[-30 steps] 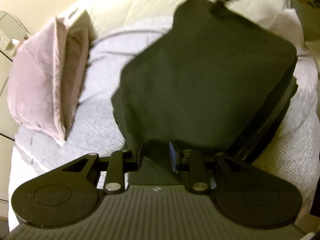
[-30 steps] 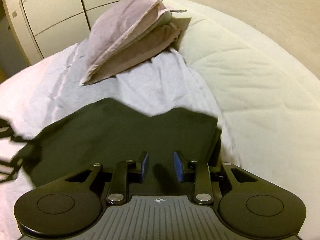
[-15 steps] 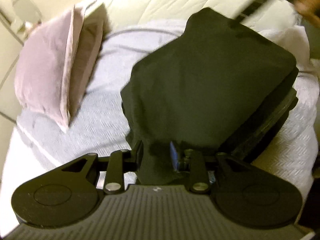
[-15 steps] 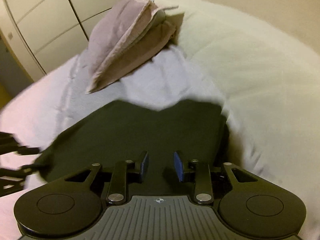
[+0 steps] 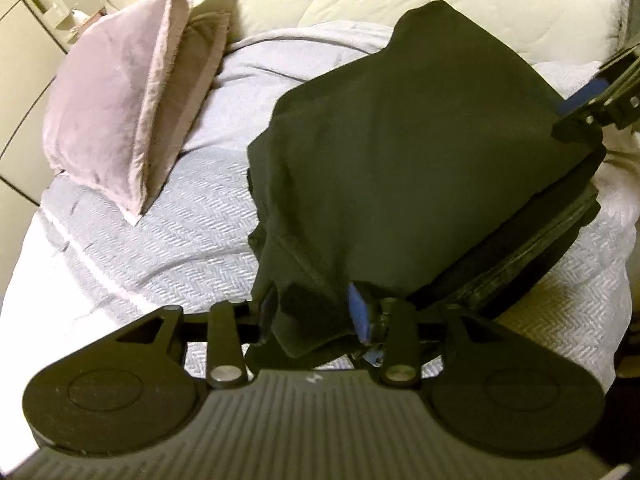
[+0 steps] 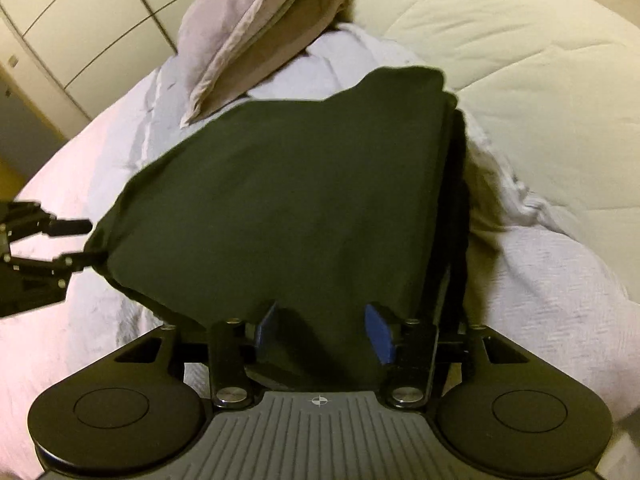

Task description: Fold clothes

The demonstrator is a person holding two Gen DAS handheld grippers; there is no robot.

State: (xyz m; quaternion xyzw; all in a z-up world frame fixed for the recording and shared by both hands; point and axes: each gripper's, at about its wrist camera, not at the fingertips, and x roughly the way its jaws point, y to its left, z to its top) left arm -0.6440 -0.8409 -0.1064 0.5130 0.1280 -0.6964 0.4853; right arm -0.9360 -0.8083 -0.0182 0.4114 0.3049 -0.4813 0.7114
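Note:
A dark folded garment (image 5: 400,152) lies on the pale blue bedspread (image 5: 168,232); it also shows in the right wrist view (image 6: 288,208). My left gripper (image 5: 312,312) is open, its fingers either side of a loose corner of the cloth at the near edge. My right gripper (image 6: 324,328) is open, its blue pads (image 6: 378,332) spread around the garment's near edge. Each gripper shows at the far side in the other's view, the right one (image 5: 592,100) and the left one (image 6: 60,244), both at the cloth's edge.
Two pink-mauve pillows (image 5: 120,112) lean together left of the garment, also in the right wrist view (image 6: 256,28). A cream quilted duvet (image 6: 500,32) lies bunched along the far side. White cupboard doors (image 6: 72,20) stand beyond the bed.
Both grippers' jaws have spread wider on the garment's edges. The folded garment has come down to lie flatter on the bed, and both cameras have moved closer to it.

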